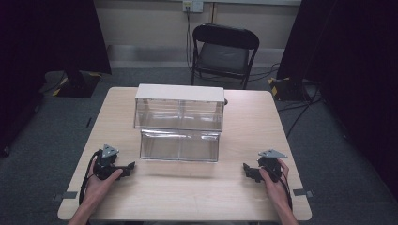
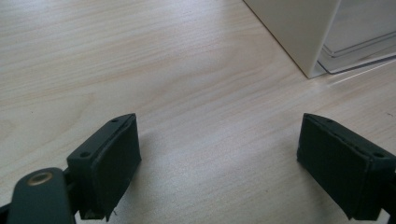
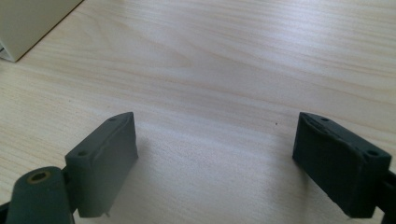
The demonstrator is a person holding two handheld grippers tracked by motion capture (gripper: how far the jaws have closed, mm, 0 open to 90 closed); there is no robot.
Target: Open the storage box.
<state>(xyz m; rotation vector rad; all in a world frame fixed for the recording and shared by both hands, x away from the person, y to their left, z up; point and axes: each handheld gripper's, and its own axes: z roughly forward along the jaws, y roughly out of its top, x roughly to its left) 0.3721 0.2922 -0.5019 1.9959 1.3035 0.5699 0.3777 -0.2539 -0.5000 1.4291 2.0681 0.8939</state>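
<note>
The left gripper rests on the table, jaws spread, nothing between them. The clear drawer box stands mid-table, its lower drawer pulled forward, its contents hard to make out. The right gripper also rests with jaws spread.

Drawer cabinet mid-table; chair behind; hand-held grippers front left, right.
</note>
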